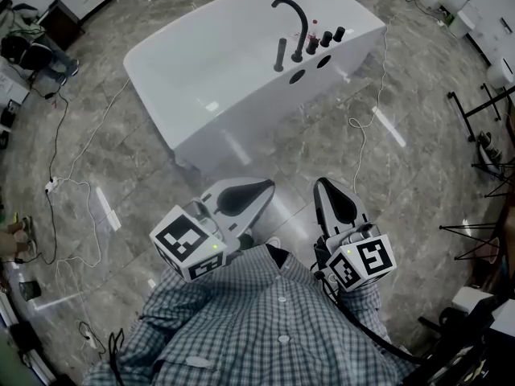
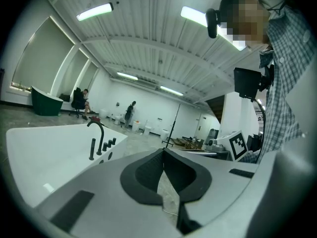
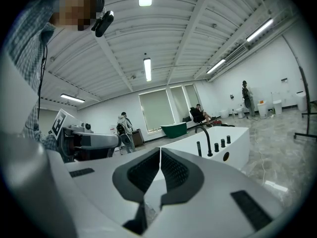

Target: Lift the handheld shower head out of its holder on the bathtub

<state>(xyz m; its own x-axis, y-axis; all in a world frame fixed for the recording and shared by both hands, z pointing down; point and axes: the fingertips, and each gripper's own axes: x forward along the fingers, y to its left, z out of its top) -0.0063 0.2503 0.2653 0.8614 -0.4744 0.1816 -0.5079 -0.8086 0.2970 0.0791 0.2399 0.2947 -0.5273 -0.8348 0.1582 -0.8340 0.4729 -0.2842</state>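
A white bathtub [image 1: 201, 79] stands on the marble floor ahead of me. On its far rim is a curved black faucet [image 1: 291, 24]. Beside the faucet the black handheld shower head [image 1: 280, 55] stands upright in its holder. It also shows as a short black rod in the left gripper view [image 2: 92, 149] and in the right gripper view [image 3: 198, 148]. My left gripper [image 1: 269, 186] and right gripper [image 1: 321, 182] are held close to my chest, well short of the tub. Both are shut with nothing between the pads.
Three black knobs [image 1: 326, 37] line the rim to the right of the faucet. White cables [image 1: 68, 175] trail over the floor at left, and another runs along the tub's right side. Black stands [image 1: 487, 159] crowd the right edge. People and a green tub [image 3: 173, 130] are far off.
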